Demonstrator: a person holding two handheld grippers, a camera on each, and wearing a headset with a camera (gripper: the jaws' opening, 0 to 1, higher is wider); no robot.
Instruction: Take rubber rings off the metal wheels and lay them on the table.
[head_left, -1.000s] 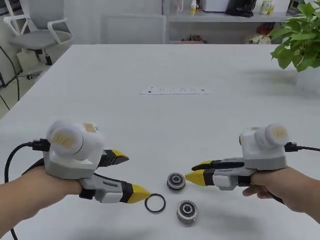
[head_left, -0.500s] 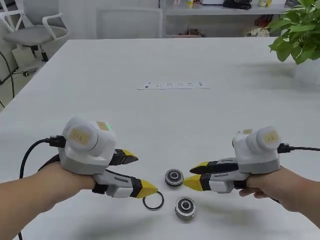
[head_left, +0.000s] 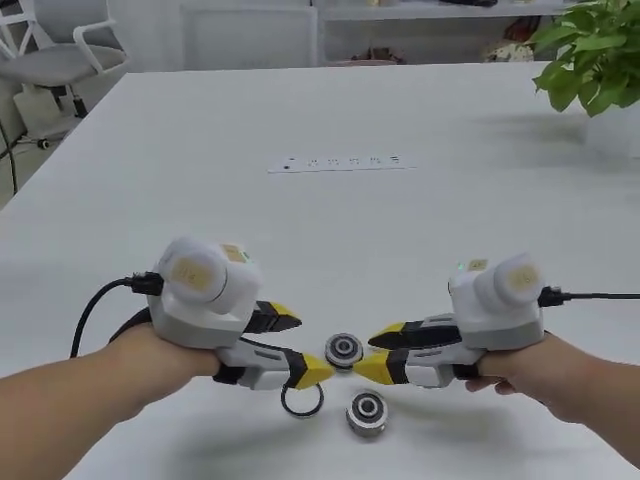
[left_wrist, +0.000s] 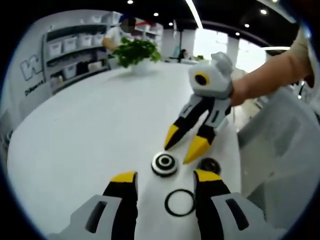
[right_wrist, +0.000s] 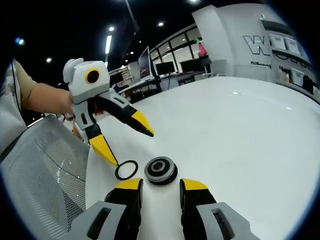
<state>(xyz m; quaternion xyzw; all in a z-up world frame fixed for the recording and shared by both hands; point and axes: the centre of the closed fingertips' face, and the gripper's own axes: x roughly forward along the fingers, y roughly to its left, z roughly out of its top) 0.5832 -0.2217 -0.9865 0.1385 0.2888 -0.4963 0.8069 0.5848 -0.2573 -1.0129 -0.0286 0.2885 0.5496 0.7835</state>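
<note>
A metal wheel (head_left: 344, 349) with a black rubber ring around it lies flat near the table's front edge, also seen as the wheel (left_wrist: 164, 164) and the wheel (right_wrist: 160, 170). My left gripper (head_left: 302, 345) is open just left of it, and my right gripper (head_left: 367, 352) is open just right of it, tips almost touching the wheel. A loose black ring (head_left: 302, 400) lies on the table under the left gripper's lower jaw. A second wheel (head_left: 367, 412) lies closer to me. The loose ring (left_wrist: 180, 202) sits between my left fingertips in that view.
A white power strip (head_left: 340, 162) lies flat mid-table. A potted plant (head_left: 590, 50) stands at the far right and an office chair (head_left: 50, 50) beyond the far left corner. The white table (head_left: 400, 240) stretches away beyond the wheels. A cable (head_left: 95, 305) trails from the left gripper.
Both grippers have closed in on the upper wheel from either side, the left one moving right over the loose ring. The head camera has tilted down slightly.
</note>
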